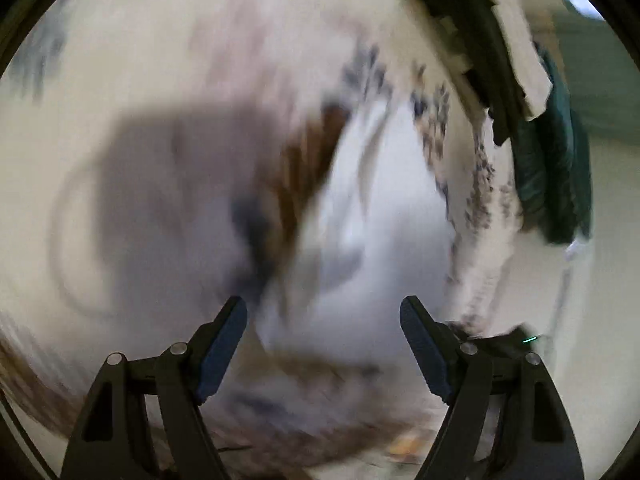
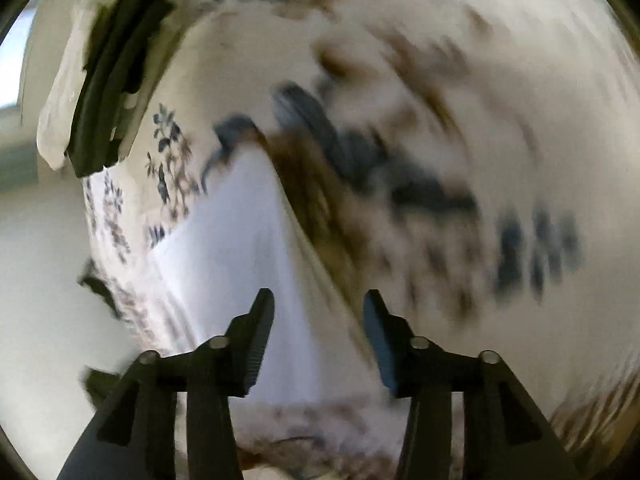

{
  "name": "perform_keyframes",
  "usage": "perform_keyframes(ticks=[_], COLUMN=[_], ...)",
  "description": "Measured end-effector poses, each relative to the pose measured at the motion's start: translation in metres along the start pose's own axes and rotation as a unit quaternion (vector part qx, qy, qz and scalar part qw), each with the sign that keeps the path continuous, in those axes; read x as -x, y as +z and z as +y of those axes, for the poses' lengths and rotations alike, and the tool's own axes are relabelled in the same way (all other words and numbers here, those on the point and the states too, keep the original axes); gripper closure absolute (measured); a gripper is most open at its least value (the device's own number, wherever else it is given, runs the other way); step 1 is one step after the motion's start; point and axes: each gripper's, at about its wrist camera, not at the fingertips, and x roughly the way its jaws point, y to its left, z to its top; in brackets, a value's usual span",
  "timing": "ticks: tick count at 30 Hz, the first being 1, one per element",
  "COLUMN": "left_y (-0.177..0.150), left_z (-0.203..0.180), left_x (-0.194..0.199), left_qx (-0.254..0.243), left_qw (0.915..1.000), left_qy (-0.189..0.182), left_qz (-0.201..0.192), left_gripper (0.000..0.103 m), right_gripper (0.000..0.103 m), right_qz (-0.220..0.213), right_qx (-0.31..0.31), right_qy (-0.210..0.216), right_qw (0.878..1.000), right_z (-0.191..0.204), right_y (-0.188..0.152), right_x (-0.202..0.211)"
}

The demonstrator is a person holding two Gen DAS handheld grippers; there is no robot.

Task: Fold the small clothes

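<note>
Both wrist views are heavily smeared, so much of the scene reads only as colour and shape. The surface under the work is a cream-white cloth [image 2: 500,92] printed with dark blue and brown floral sprigs; the sprigs are sharp only on the left of the right wrist view, where the cloth drops over an edge. Whether it covers a tabletop or a bed cannot be told.

On this printed cloth lies the small garment [image 2: 224,248], a plain white piece with one straight edge running diagonally. In the right wrist view it sits directly ahead of and below the right claw [image 2: 319,306]; in the left wrist view the same white piece [image 1: 384,200] lies ahead of the left claw [image 1: 323,312], slightly to the right.

The left claw stands wide open, with nothing between its fingers. The right claw is about half open, its blue-padded fingers apart and not pressing on any fabric, though the garment's edge shows through the gap.

Toward the room's edge, a stack of folded items [image 1: 492,48] in dark green and white rests near the cloth's border, with a teal fabric [image 1: 556,168] hanging beside it. Past these a pale wall and a bright patch of daylight show.
</note>
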Motion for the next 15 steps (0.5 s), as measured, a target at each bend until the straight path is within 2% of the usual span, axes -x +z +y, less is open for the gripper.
perform_keyframes(ticks=[2,3,4,5,6,7,8,9,10,14,15], left_y=[-0.016,-0.022,-0.024,-0.024,-0.021,-0.018,-0.015,-0.011,-0.007,0.016,0.02], left_z=[0.01,0.017,0.02,0.026,0.033,0.036,0.039,0.04,0.041,0.057,0.061], left_x=[-0.021,-0.035,-0.042,-0.048,-0.051,-0.05,-0.047,-0.039,-0.032,0.022,0.031], left_qx=[0.04,0.06,0.071,0.089,0.11,0.117,0.122,0.12,0.115,0.103,0.104], left_qw=[0.9988,0.9968,0.9958,0.9934,0.9894,0.9883,0.9871,0.9871,0.9878,0.9829,0.9818], left_qy=[-0.026,-0.051,-0.058,-0.072,-0.092,-0.093,-0.093,-0.088,-0.082,-0.036,-0.027], left_qz=[0.012,0.009,0.003,-0.006,-0.023,-0.033,-0.045,-0.058,-0.067,-0.148,-0.156], left_gripper=[0.028,0.028,0.037,0.067,0.083,0.092,0.09,0.089,0.089,0.091,0.091], right_gripper=[0.053,0.053,0.053,0.053,0.053,0.054,0.057,0.072,0.081,0.086,0.086], right_qz=[0.041,0.055,0.079,0.091,0.095,0.091,0.077,0.065,0.054,0.04,0.04], right_qx=[-0.042,-0.055,-0.08,-0.101,-0.12,-0.129,-0.134,-0.127,-0.121,-0.112,-0.108], right_qy=[0.033,0.048,0.071,0.087,0.108,0.12,0.122,0.112,0.106,0.082,0.076], right_qw=[0.998,0.996,0.991,0.987,0.982,0.98,0.98,0.983,0.985,0.99,0.99], right_z=[-0.023,-0.03,-0.039,-0.045,-0.049,-0.051,-0.051,-0.048,-0.045,-0.041,-0.041], right_y=[-0.024,-0.031,-0.039,-0.043,-0.047,-0.048,-0.048,-0.047,-0.047,-0.05,-0.05], right_x=[-0.015,-0.022,-0.038,-0.049,-0.059,-0.065,-0.069,-0.071,-0.071,-0.07,-0.069])
